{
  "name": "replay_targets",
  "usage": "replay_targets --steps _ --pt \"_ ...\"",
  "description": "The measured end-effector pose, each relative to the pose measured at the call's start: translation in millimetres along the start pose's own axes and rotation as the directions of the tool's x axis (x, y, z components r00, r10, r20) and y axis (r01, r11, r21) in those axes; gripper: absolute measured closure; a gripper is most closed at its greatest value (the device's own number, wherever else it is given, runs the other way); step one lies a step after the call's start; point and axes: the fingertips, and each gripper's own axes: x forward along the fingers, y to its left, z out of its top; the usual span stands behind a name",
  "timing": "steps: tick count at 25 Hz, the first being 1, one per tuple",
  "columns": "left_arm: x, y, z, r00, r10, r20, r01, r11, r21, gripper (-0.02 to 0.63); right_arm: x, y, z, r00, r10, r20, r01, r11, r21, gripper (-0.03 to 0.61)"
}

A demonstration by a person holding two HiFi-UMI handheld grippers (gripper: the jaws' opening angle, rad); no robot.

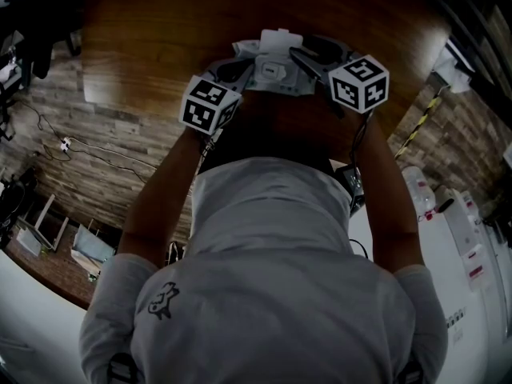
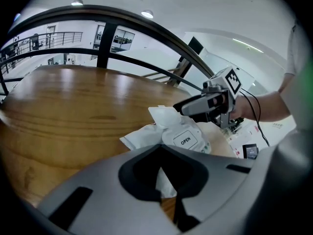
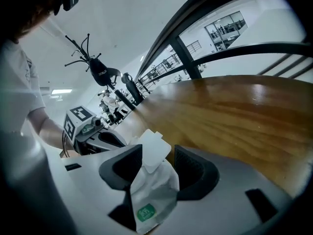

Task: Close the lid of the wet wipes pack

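The white wet wipes pack [image 1: 272, 72] lies on the round wooden table [image 1: 160, 22], between my two grippers. Its lid flap [image 2: 164, 115] stands up, hinged open above the "OPEN" label [image 2: 186, 140]. My left gripper [image 2: 166, 177] is shut on the pack's near end. The right gripper [image 3: 159, 166] is open; the pack's other end [image 3: 145, 212] and the raised lid flap [image 3: 154, 148] sit between its pads without being pressed. In the left gripper view the right gripper [image 2: 193, 106] hangs just over the pack's far side.
A black railing [image 2: 122, 21] curves behind the table [image 2: 73, 106]. My torso hides the table's near edge in the head view. White equipment [image 1: 448, 214] stands at the right and cables [image 1: 72, 146] lie on the plank floor at the left.
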Motion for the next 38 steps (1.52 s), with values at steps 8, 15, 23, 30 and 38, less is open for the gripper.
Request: replay_targets --steps 8,15,23,30,38 --pt "1 0 0 1.000 0.000 -0.002 0.000 1.000 -0.004 0.601 3 6 1 1.000 0.016 -0.012 -0.016 1.000 -0.021 0.385" --pt "1 0 3 1.000 0.000 0.011 0.000 1.000 -0.001 0.601 -6 16 9 1.000 0.014 0.007 -0.014 0.999 -0.046 0.385" --pt "-1 -5 4 1.000 0.007 0.003 -0.007 1.000 -0.003 0.601 -22 37 12 0.999 0.024 0.029 -0.022 0.998 -0.061 0.385" --pt "-2 -2 3 1.000 0.008 0.003 -0.008 1.000 0.006 0.601 -23 56 1 0.999 0.037 0.023 -0.035 0.998 -0.057 0.385" --pt "-2 -4 3 1.000 0.007 0.007 -0.007 1.000 -0.004 0.601 -27 74 -11 0.999 0.048 0.012 -0.047 0.997 -0.060 0.385"
